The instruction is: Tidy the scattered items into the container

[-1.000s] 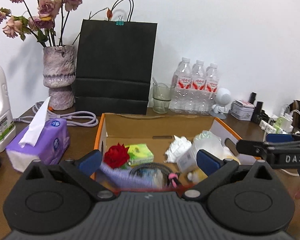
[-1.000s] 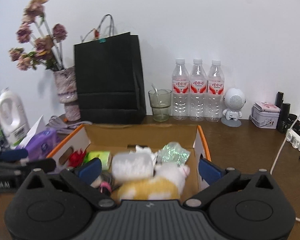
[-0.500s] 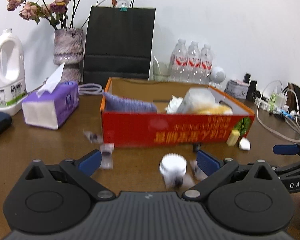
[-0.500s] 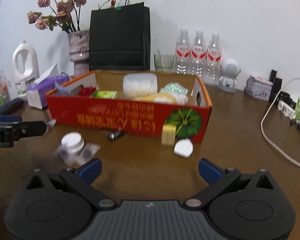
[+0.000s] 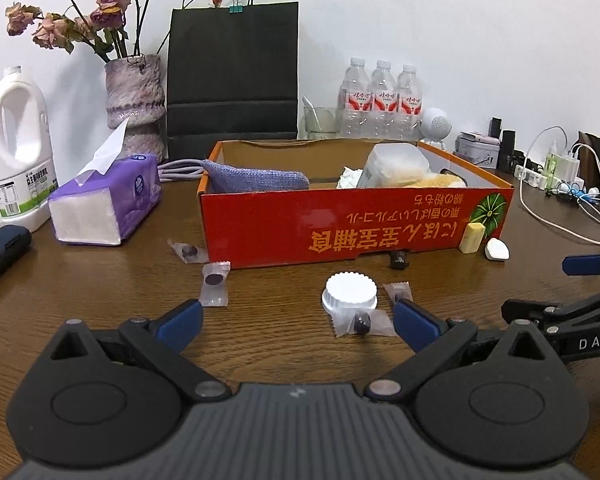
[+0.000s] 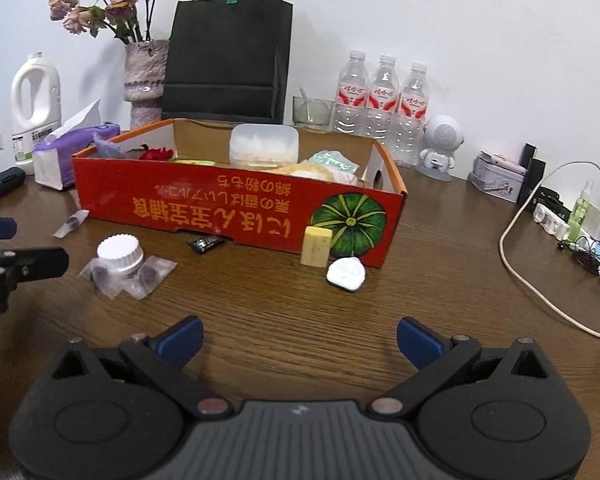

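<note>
A red cardboard box (image 5: pixel 356 224) (image 6: pixel 236 208) stands on the wooden table and holds a purple pouch (image 5: pixel 256 176), a clear tub (image 6: pixel 264 146), a red flower (image 6: pixel 156 154) and more. Before it lie a white ribbed cap (image 5: pixel 351 290) (image 6: pixel 118 256), clear candy packets (image 5: pixel 214 280) (image 5: pixel 362 322) (image 6: pixel 146 276), a dark wrapped candy (image 6: pixel 206 243), a yellow block (image 5: pixel 472 236) (image 6: pixel 317 246) and a white pebble-shaped piece (image 5: pixel 496 249) (image 6: pixel 346 274). My left gripper (image 5: pixel 296 320) is open and empty just short of the cap. My right gripper (image 6: pixel 298 338) is open and empty, nearer than the block.
A purple tissue pack (image 5: pixel 108 204), white jug (image 5: pixel 20 152), vase of dried roses (image 5: pixel 134 104) and black paper bag (image 5: pixel 232 76) stand left and behind. Water bottles (image 6: pixel 380 96), a glass, a small white robot figure (image 6: pixel 440 146), tins and cables (image 6: pixel 540 280) crowd the right.
Both grippers have pulled back from above the box to low over the table in front of it. The scattered small items have come into view.
</note>
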Demonstrator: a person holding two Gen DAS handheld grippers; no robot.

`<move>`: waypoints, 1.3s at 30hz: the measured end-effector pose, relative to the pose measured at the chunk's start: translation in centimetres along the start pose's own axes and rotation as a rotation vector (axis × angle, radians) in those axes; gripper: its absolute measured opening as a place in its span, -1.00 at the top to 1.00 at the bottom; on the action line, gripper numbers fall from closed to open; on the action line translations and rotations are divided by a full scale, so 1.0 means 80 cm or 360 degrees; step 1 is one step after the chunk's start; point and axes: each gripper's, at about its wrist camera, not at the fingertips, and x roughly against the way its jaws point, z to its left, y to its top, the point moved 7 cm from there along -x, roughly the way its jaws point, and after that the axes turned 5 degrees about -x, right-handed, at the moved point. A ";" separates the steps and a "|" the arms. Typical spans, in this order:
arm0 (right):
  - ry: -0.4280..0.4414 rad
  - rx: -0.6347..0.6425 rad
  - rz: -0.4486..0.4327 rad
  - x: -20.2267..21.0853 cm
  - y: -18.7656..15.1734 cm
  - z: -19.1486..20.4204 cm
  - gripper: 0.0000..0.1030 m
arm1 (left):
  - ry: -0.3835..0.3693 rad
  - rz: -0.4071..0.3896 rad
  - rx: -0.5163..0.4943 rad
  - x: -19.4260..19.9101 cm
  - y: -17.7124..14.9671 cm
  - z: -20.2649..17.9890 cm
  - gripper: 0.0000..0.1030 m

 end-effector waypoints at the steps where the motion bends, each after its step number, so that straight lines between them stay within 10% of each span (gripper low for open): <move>1: 0.0001 -0.0002 -0.0001 0.000 0.000 0.000 -1.00 | 0.0004 -0.0001 0.0001 0.000 0.000 0.000 -1.00; 19: -0.0019 -0.0072 0.0050 -0.050 0.025 -0.038 -0.80 | -0.0006 0.0082 -0.0074 -0.048 0.018 -0.019 -0.96; 35: -0.0039 -0.0167 0.0102 -0.089 0.040 -0.053 -0.20 | -0.0107 0.0241 -0.0040 -0.075 0.012 -0.023 -0.38; 39: 0.0032 -0.0181 0.0099 -0.088 0.040 -0.051 0.18 | -0.0110 0.0225 -0.0064 -0.075 0.014 -0.027 0.19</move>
